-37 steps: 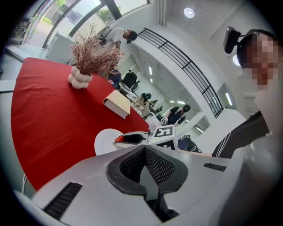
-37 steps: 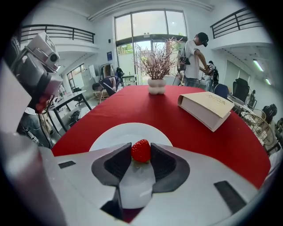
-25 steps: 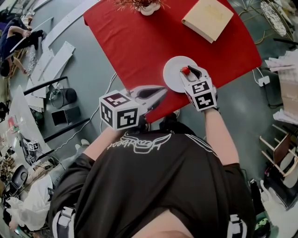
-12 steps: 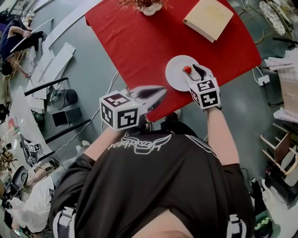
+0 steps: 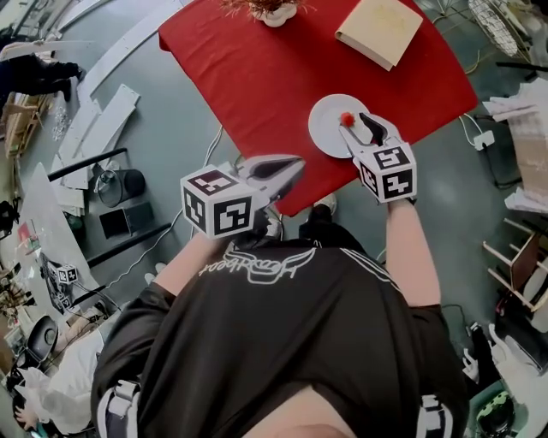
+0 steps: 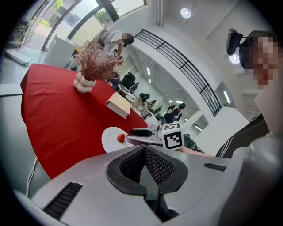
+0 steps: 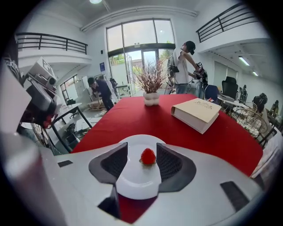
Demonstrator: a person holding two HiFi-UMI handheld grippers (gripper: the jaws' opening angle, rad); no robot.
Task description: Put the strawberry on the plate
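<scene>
A small red strawberry (image 7: 148, 156) lies on the white plate (image 7: 135, 181) near the front edge of the red table (image 5: 248, 77). My right gripper (image 7: 142, 148) hangs just above and behind it. Its jaws have just been opening and now stand wide, with the berry lying free between them and touching neither pad. From the head view, the strawberry (image 5: 347, 118) sits on the plate (image 5: 325, 128) just past the right gripper (image 5: 354, 124). My left gripper (image 5: 299, 162) is held off the table's front edge, shut and empty. From its own view, the left gripper (image 6: 144, 149) faces the strawberry (image 6: 120, 137).
A tan closed book (image 5: 381, 30) lies at the table's far right. A white vase of dried reddish stems (image 5: 272, 10) stands at the far edge. Boards, cables and gear litter the floor to the left (image 5: 94, 128). People stand in the hall behind the table.
The right gripper's jaws have spread off the strawberry and the gripper has lifted slightly. The berry stays on the plate. The left gripper has shifted a little.
</scene>
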